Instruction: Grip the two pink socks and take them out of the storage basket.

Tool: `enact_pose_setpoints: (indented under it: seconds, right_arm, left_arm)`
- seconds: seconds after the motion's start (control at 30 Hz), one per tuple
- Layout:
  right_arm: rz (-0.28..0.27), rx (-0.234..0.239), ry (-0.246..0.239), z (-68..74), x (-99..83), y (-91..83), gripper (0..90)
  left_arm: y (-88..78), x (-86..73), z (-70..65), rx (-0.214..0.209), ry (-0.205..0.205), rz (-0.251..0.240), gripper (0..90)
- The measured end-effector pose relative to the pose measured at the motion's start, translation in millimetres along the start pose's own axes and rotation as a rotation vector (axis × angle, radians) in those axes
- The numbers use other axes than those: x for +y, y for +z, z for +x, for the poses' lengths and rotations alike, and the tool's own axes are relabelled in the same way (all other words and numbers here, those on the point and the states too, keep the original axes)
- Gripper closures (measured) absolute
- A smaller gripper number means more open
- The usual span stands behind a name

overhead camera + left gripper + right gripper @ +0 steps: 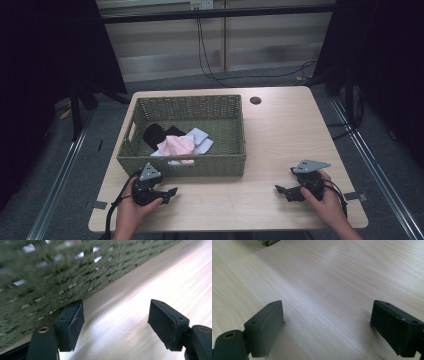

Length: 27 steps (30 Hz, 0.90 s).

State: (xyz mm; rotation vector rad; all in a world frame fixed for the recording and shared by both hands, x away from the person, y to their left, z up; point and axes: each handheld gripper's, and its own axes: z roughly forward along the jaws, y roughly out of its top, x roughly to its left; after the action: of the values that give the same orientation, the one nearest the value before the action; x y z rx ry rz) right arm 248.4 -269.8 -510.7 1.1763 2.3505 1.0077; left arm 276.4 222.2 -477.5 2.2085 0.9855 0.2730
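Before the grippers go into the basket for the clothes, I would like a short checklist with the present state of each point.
1. Left gripper jaws open, nothing between them: ok.
2. Right gripper jaws open and empty: ok.
3. Basket stands flat on the table: ok.
4. Clothes lie inside the basket, pink cloth on top and free to reach: ok.
5. Left gripper clear of the basket's near wall: cannot tell, it is very close.
6. Cables clear of the basket: ok.

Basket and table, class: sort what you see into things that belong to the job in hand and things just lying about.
In the job: green woven basket; pink cloth, black cloth, pale cloth; left gripper; right gripper.
Lying about: floor cables; round hole in the table.
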Motion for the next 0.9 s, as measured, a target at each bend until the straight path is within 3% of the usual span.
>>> enact_pose_setpoints:
  seconds: [0.33, 0.53, 0.9]
  right_arm:
    - [-0.002, 0.000, -0.002, -0.2, 0.0, 0.2, 10.8]
    - [-0.002, 0.000, -0.002, -0.2, 0.0, 0.2, 10.8]
    - [-0.002, 0.001, -0.002, -0.2, 0.0, 0.2, 10.8]
  left_arm:
    - [-32.3, 37.9, -5.1, -0.078, -0.006, 0.020, 30.3]
    - [-41.4, 52.2, -5.0, -0.092, -0.008, 0.046, 31.2]
    - [-65.0, 100.7, 4.3, -0.091, -0.011, 0.034, 33.0]
